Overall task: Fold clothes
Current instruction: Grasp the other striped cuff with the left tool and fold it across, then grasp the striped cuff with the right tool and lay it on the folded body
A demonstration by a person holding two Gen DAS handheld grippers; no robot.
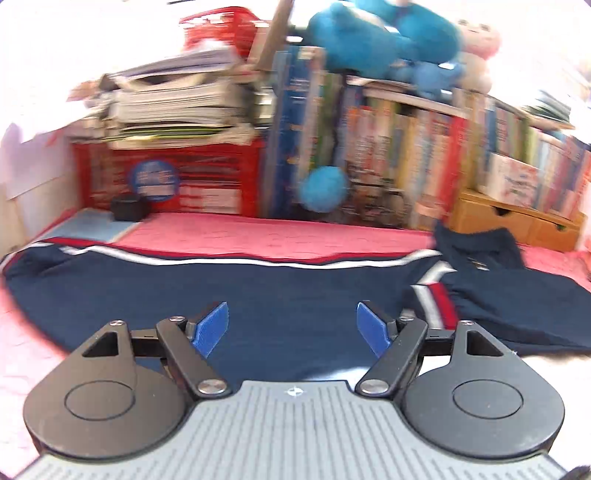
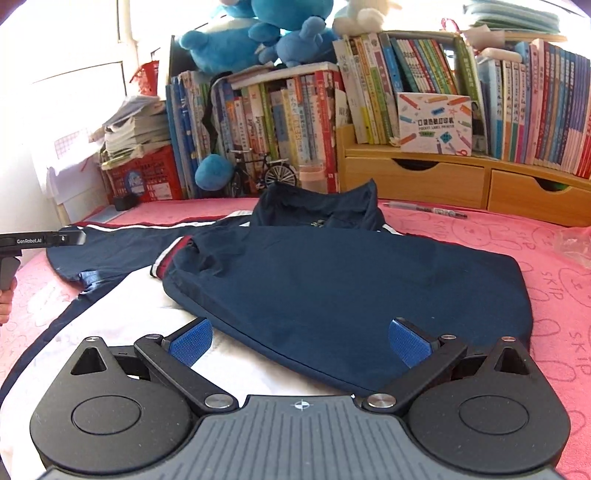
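Observation:
A navy jacket (image 2: 332,280) with red and white stripes lies on the pink bed cover (image 2: 554,258); its white lining (image 2: 122,321) shows at the left. One sleeve with a striped cuff (image 2: 168,258) is folded over the body. In the left wrist view the jacket (image 1: 221,288) spreads wide, with the cuff (image 1: 434,299) at the right. My left gripper (image 1: 291,326) is open and empty above the navy cloth. My right gripper (image 2: 301,341) is open and empty over the jacket's near hem. The left gripper's body (image 2: 44,240) shows at the far left of the right wrist view.
Bookshelves (image 2: 406,92) with wooden drawers (image 2: 461,181) line the back. Blue plush toys (image 2: 258,33) sit on top. A red crate (image 2: 147,173) holds stacked papers. A pen (image 2: 424,210) and a clear plastic bag (image 2: 576,243) lie on the bed.

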